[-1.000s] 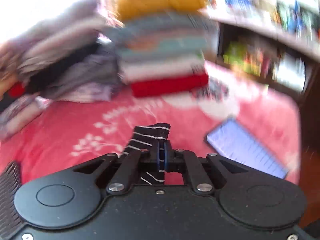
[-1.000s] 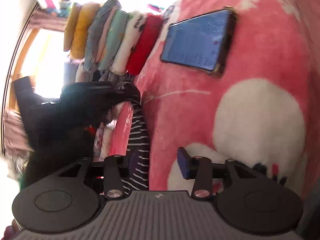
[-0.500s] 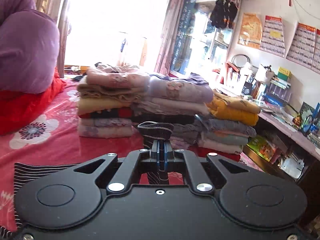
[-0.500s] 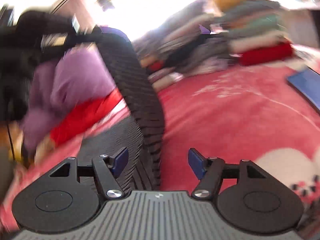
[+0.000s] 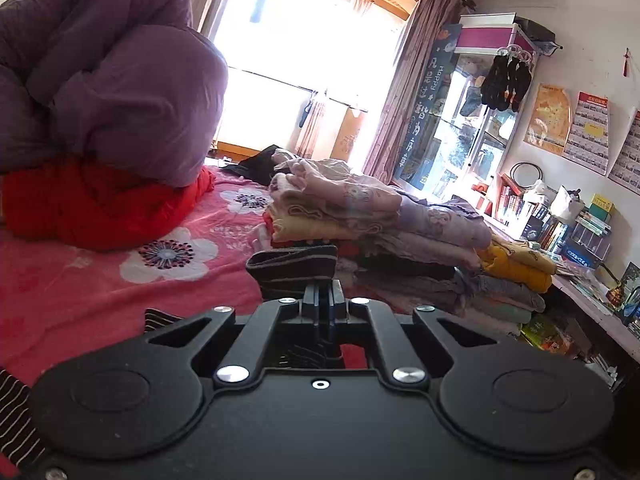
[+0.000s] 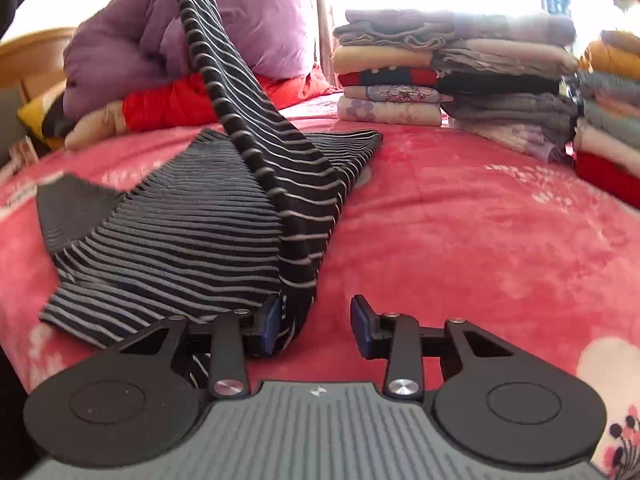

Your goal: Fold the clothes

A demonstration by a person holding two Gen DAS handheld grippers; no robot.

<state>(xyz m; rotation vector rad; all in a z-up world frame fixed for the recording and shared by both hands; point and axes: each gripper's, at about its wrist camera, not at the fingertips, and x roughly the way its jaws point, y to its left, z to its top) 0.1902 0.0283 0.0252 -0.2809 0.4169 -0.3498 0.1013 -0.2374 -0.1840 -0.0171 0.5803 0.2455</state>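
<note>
The left hand-held gripper [image 5: 323, 300] is clamping the shirt's [image 6: 180, 216] raised end. The right hand-held gripper [image 6: 316, 326] is hanging apart, the near hem brushing its left finger, the taut fold running far-left.

A dark blue hanging banner [image 5: 430, 92] beside the window reads "Happy" above Chinese characters too small to read.

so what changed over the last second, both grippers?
The left gripper, shut on the striped garment throughout, lifted its end off the pink bedspread; its view swung from down at the bed to level with the folded stacks. The right gripper levelled out as well and stayed open, the raised fabric running past its left finger. Most of the garment stayed flat on the bed.
</note>
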